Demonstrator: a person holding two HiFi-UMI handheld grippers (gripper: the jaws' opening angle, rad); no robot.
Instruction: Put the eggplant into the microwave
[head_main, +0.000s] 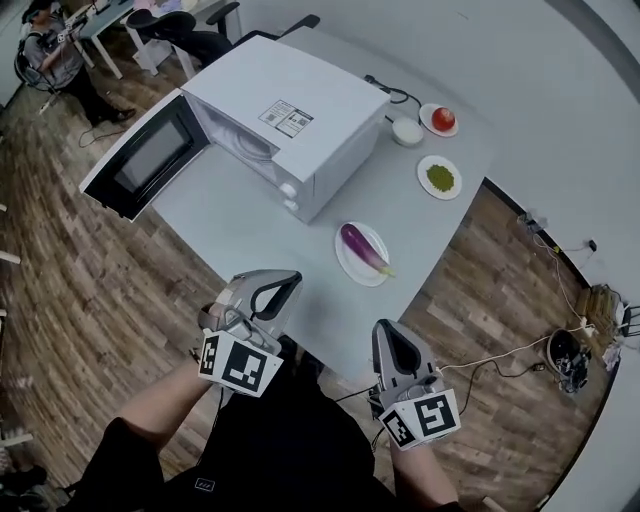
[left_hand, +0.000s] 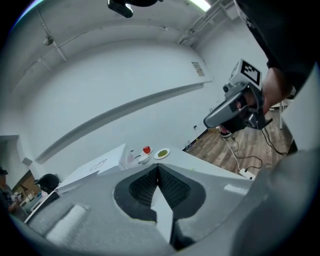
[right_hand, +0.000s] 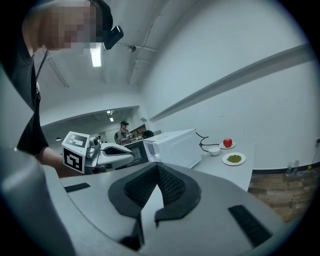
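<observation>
A purple eggplant (head_main: 364, 246) lies on a white plate (head_main: 346, 262) on the grey table, in front of the white microwave (head_main: 300, 120). The microwave's door (head_main: 140, 160) stands swung open to the left. My left gripper (head_main: 284, 287) hovers at the table's near edge, shut with nothing in it, left of and nearer than the plate. My right gripper (head_main: 390, 336) is also shut and empty, below the plate and off the table's edge. In both gripper views the jaws (left_hand: 157, 169) (right_hand: 157, 170) are pressed together. The eggplant is hidden in both gripper views.
Beyond the eggplant stand a plate of green stuff (head_main: 439, 178), a small white bowl (head_main: 407, 131) and a tomato on a plate (head_main: 443, 119). A cable runs behind the microwave. Wooden floor surrounds the table; a person (head_main: 55, 60) stands far left by chairs.
</observation>
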